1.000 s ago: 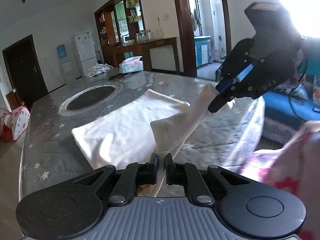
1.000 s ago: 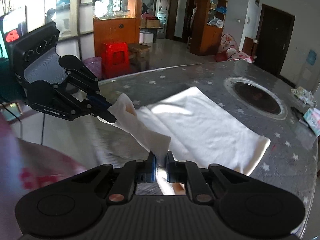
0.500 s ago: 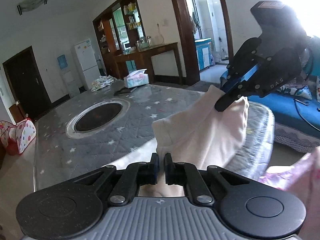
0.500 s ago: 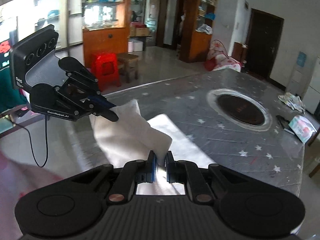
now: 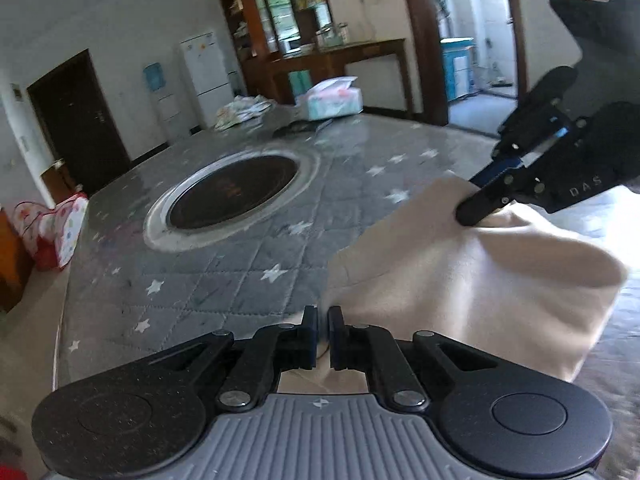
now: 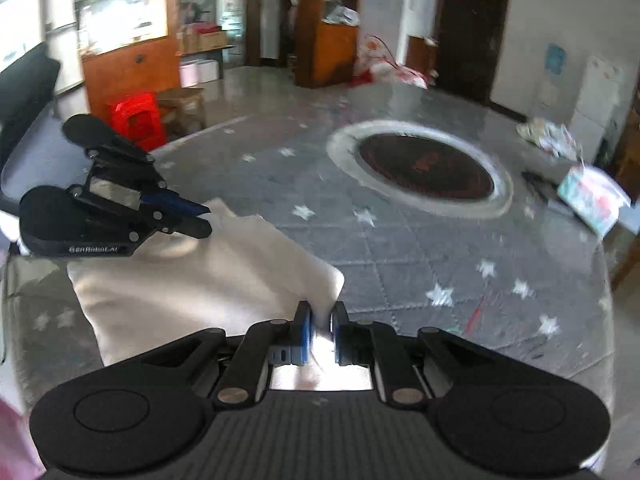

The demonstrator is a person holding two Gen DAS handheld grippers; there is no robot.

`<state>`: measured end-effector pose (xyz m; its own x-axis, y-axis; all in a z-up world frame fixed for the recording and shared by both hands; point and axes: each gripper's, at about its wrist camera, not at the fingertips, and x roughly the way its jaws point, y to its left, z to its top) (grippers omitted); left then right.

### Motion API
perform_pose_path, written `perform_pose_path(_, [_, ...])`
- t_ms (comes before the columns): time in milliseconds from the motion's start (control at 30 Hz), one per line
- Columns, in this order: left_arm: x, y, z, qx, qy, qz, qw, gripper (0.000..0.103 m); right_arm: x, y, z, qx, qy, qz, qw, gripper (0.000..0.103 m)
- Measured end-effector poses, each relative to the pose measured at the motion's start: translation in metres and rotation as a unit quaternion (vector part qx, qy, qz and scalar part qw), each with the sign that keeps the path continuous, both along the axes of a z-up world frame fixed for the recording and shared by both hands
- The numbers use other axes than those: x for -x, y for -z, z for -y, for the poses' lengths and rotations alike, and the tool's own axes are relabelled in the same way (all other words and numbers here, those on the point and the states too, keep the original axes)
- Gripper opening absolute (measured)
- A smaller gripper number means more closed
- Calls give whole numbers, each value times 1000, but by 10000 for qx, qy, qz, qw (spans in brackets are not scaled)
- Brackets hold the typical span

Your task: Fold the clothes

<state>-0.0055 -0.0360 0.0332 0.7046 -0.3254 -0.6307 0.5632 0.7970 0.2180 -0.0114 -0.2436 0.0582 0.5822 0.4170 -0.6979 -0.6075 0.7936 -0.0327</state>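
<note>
The cloth [image 5: 472,276] is plain cream. The table [image 5: 224,276] wears a grey quilted cover scattered with white stars, around a dark round inset [image 5: 234,192] ringed in silver. The black tongs [image 6: 320,324] carry blue pads.

The cloth [image 5: 472,280] is showing as a plain cream, soft fabric with no print. It is hanging doubled over, stretched between two pinched corners, one at 6 o'clock in the left wrist view and one toward 2 o'clock. Its lower fold is sagging to 4 o'clock above the grey star-quilted counter [image 5: 224,280]. In the right wrist view the cloth [image 6: 200,280] is spreading from 6 o'clock toward 9 o'clock, slightly blurred.
</note>
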Motion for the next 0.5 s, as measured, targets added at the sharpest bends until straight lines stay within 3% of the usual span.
perform_pose_path(167, [-10,17,4,-59,-279,-25,9996,8,-13,30,2,-97,539,-70,9985,18])
perform_pose_path(233, [-10,19,5,-75,-345,50,9994,10,-14,32,9,-233,720,-24,9971,27])
perform_pose_path(400, [-15,19,8,-84,-492,129,9987,14,3,15,22,-281,906,120,9954,29])
perform_pose_path(500, [-15,18,9,-87,-543,150,9984,16,22,5,19,-205,667,259,9972,28])
